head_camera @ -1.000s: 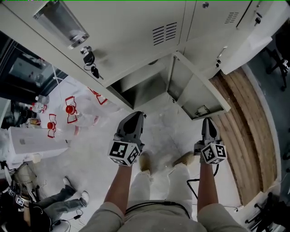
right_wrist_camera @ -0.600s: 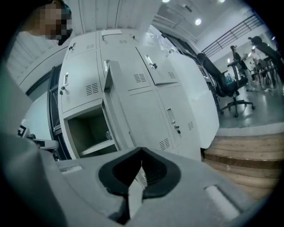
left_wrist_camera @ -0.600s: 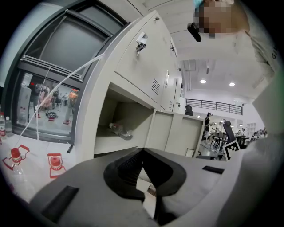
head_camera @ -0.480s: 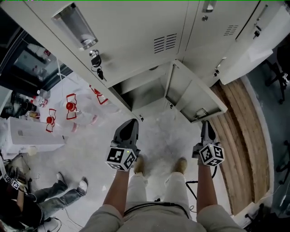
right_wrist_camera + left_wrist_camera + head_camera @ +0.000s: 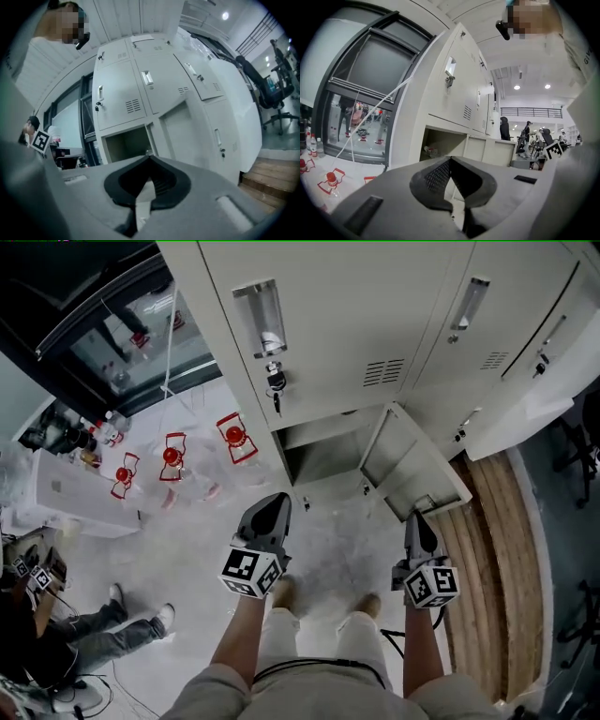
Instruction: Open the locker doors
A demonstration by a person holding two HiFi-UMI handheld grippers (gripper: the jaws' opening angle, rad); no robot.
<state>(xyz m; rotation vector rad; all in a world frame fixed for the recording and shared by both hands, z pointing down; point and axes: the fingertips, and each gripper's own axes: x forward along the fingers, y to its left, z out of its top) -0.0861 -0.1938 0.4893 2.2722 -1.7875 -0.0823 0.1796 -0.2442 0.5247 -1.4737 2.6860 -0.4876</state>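
A bank of cream lockers (image 5: 375, 324) fills the top of the head view. One bottom compartment (image 5: 323, 454) stands open, its door (image 5: 412, 463) swung out to the right. Above it is a closed door with a recessed handle (image 5: 260, 320) and keys (image 5: 275, 395) hanging in the lock. My left gripper (image 5: 273, 505) is shut and empty, short of the open compartment. My right gripper (image 5: 416, 521) is shut and empty, just below the open door's edge. The open compartment (image 5: 440, 143) shows past the left gripper (image 5: 450, 159), and the compartment (image 5: 126, 145) and door (image 5: 180, 136) past the right gripper (image 5: 150, 157).
Several red-labelled water bottles (image 5: 173, 460) lie on the floor at left, beside a white box (image 5: 70, 498). A person's legs (image 5: 103, 638) stretch across the floor at lower left. A wooden step (image 5: 492, 559) runs along the right. Another locker door (image 5: 530, 413) hangs ajar at far right.
The head view has tilted up, so more of the upper locker doors shows. Both grippers sit a little farther back from the open compartment and stay shut.
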